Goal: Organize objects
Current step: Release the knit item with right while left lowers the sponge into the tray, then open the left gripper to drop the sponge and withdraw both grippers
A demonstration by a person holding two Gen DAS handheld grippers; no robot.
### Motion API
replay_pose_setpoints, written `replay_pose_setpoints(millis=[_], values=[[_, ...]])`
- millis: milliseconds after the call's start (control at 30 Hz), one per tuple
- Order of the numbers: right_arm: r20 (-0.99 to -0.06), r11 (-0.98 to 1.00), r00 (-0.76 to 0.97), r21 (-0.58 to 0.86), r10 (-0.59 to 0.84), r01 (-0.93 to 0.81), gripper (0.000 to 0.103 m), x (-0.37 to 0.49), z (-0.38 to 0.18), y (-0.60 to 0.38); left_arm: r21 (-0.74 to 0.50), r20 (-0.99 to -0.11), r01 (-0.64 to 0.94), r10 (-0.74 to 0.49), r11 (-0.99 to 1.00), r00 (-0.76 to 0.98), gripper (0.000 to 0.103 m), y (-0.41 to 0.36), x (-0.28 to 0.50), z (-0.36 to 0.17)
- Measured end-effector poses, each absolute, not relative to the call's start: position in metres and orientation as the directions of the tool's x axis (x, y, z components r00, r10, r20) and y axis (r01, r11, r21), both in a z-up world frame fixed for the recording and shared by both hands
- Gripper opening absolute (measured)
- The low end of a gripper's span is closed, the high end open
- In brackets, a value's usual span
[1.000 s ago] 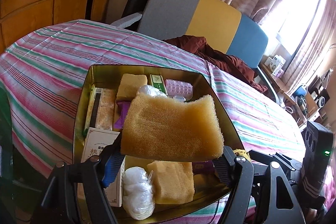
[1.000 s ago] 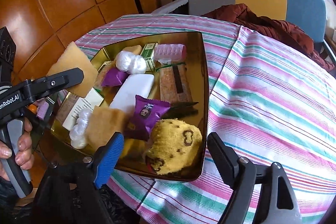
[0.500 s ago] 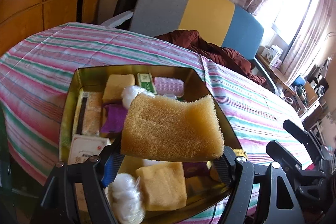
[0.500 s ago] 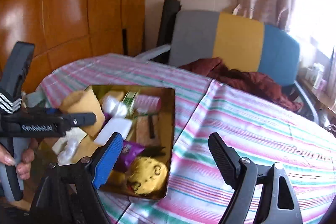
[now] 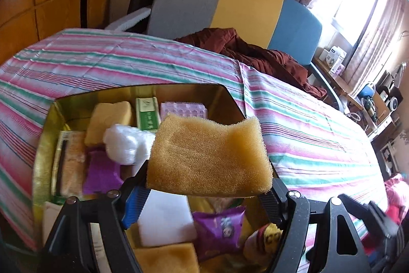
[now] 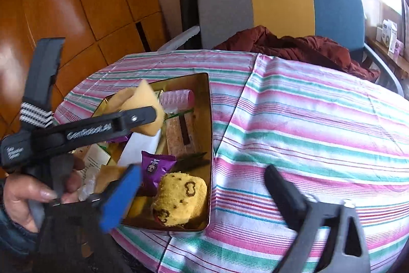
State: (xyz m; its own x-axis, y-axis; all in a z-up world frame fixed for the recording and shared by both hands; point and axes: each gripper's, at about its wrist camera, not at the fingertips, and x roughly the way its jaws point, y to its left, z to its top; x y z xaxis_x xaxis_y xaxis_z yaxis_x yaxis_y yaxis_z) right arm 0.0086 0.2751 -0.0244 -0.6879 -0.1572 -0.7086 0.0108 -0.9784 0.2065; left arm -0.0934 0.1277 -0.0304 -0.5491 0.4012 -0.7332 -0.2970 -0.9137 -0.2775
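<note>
Left tool [image 5: 208, 189]: clenched on the sponge [image 5: 208, 157], gripped by its near edge between both fingers, most of the block sticking out ahead.
Right tool [image 6: 202, 192]: released, fingers spread wide, nothing between them; hangs over the near right corner of the tin and the striped cloth [image 6: 306, 124] beside it.
Sponge: off the ground, held above the tin [image 5: 179, 90], over its near half, touching nothing below as far as can be told.
Tin: gold, on the counter under the striped cloth, crowded.
Inside the tin, far end: a second sponge [image 5: 108, 120], a green box [image 5: 147, 114], a pink blister pack [image 5: 182, 108].
Inside the tin, middle: a white plastic bundle [image 5: 125, 142], a purple wrapper [image 5: 101, 170], a long biscuit pack [image 5: 69, 163] along the left wall.
Inside the tin, near end: a white block [image 5: 165, 219], a purple snack packet [image 5: 219, 229], a yellow spotted cloth [image 6: 179, 198] in the right corner.
Step in hand (judgement): carrying the sponge to a place of its own, either out of the tin onto the cloth or to a tidier slot inside; cannot tell which.
Doing it well: keep the squeeze steady, since soft foam can slip from a grip on one edge.
Doing it well: stay level and high enough over the tin wall before moving sideways.
Doing it well: lower until the foam rests flat, then let go.
Risk: brushing the white bundle or the snack packet and shifting them.
Left hand [image 6: 28, 193]: seen from the right camera, wrapped round the left tool's handle.
</note>
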Motion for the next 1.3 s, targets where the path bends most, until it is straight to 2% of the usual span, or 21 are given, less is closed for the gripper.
replay_pose_setpoints(millis=[267, 433, 667, 1067, 1300], values=[[-0.702, -0.988, -0.703, 0.155, -0.118, 0.011, 0.103, 0.011, -0.025, 0.274, -0.298, -0.779, -0.233, 0.377, -0.926, -0.501, 0.079, 0.138, -0.122, -0.053], [-0.719, -0.990, -0.685, 0.139, -0.117, 0.024, 0.103, 0.010, -0.029, 0.270, -0.263, -0.795, -0.249, 0.355, -0.932, -0.493, 0.087, 0.142, -0.120, -0.059], [-0.739, -0.997, -0.670, 0.080, -0.071, 0.017, 0.103, 0.008, -0.037, 0.262, -0.254, -0.765, -0.251, 0.353, -0.934, -0.539, 0.087, 0.121, -0.096, -0.046], [-0.775, -1.000, -0.633, 0.001, -0.004, 0.006, 0.103, -0.011, -0.058, 0.257, -0.116, -0.703, -0.220, 0.236, -0.969, -0.670, 0.089, 0.084, -0.048, -0.010], [-0.760, -0.999, -0.649, -0.022, -0.007, 0.036, 0.103, -0.006, -0.049, 0.245, -0.071, -0.682, -0.150, 0.158, -0.986, -0.714, 0.102, 0.073, -0.026, 0.002]])
